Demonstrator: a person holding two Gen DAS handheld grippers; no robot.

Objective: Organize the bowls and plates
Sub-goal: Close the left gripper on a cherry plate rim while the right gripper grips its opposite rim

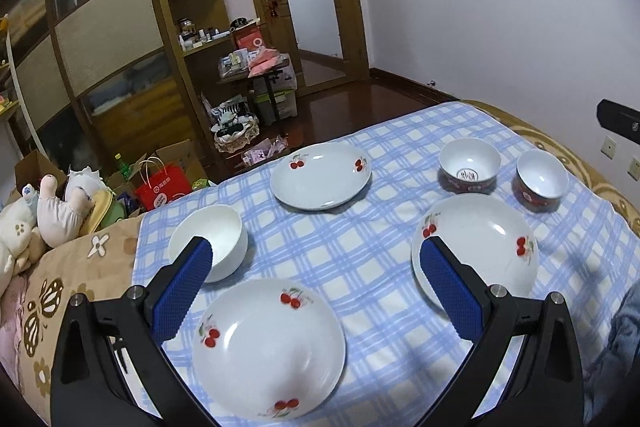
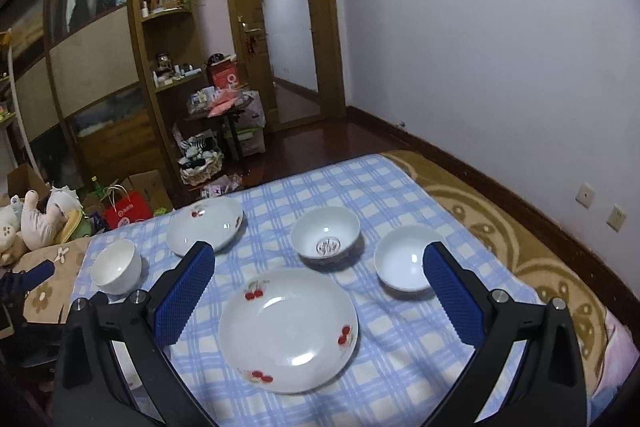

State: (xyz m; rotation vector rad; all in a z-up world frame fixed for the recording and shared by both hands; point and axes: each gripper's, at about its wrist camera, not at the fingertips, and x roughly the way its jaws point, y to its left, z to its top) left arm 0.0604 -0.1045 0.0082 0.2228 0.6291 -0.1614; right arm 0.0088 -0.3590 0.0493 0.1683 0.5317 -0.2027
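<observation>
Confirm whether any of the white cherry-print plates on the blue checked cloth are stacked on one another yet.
No: the near cherry-print plate, the right one and the far one each lie apart on the blue checked cloth.

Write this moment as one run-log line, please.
left claw: open, empty | right claw: open, empty | cherry plates: three, unstacked | bowls: three, apart | cloth: blue check

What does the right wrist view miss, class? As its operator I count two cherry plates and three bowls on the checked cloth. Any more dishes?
Observer: Yes, a third cherry plate lies nearest the left gripper.
Operator: Is that gripper open?
Observer: Open and empty.
Operator: Is the far-right bowl all white?
Observer: No, its outside is red-patterned.
</observation>
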